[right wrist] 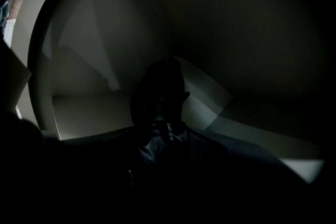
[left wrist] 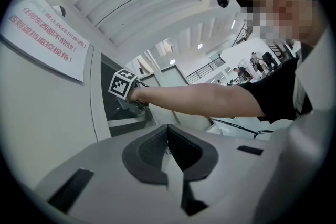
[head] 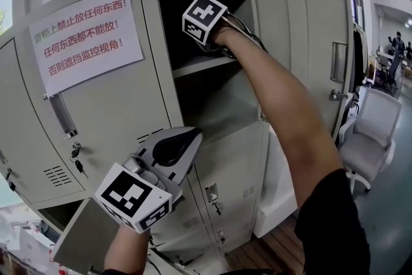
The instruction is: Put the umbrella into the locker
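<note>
The right tongs (right wrist: 167, 131) are deep in the upper compartment of the locker (head: 149, 42), at the top centre of the head view. It is very dark there, but they seem to pinch a dark long thing, which I judge to be the umbrella (right wrist: 157, 89), above the shelf (head: 203, 64). The left tongs (left wrist: 168, 136) are pressed together, empty, at the lower left. To release well, lower the umbrella until it lies flat on the shelf, away from the edge, then spread the tongs slowly.
</note>
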{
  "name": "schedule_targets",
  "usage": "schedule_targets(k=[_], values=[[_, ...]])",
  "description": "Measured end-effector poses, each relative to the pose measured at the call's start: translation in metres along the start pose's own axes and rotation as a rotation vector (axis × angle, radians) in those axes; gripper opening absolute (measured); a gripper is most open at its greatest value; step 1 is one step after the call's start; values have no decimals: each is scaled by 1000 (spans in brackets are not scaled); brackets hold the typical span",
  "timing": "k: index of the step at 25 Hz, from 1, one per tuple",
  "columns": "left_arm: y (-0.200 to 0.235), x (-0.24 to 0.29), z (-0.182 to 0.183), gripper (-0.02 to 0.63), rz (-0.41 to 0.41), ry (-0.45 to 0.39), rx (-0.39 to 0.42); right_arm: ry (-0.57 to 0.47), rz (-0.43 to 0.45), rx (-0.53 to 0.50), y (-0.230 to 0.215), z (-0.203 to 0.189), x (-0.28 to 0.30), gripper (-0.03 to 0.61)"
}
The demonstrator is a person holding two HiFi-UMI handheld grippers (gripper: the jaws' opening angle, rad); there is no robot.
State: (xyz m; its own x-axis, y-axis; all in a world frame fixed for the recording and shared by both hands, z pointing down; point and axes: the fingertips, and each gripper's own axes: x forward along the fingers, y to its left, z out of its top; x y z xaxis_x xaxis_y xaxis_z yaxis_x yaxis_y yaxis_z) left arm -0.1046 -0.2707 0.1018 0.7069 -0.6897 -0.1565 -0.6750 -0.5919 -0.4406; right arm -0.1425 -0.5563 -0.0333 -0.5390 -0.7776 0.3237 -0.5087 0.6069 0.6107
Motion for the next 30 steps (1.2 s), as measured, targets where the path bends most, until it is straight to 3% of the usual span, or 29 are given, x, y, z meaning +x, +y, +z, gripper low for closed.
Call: schedule_targets(k=[8, 16, 21, 24, 30], values=[[0, 0, -5, 15, 13, 18, 11, 74, 24, -120, 14, -4, 13, 262], [-3, -2, -4, 15, 11, 17, 14, 85, 42, -184, 22, -6, 16, 270], [-3, -5, -6, 15, 20, 16, 4, -32, 76, -82, 13, 8, 2, 266], [-4, -6, -5, 15, 17, 14, 3, -82, 92, 7, 8, 12, -9, 225], [-11, -4, -2, 15, 3, 6, 5, -123, 71, 24, 5, 11, -21, 210]])
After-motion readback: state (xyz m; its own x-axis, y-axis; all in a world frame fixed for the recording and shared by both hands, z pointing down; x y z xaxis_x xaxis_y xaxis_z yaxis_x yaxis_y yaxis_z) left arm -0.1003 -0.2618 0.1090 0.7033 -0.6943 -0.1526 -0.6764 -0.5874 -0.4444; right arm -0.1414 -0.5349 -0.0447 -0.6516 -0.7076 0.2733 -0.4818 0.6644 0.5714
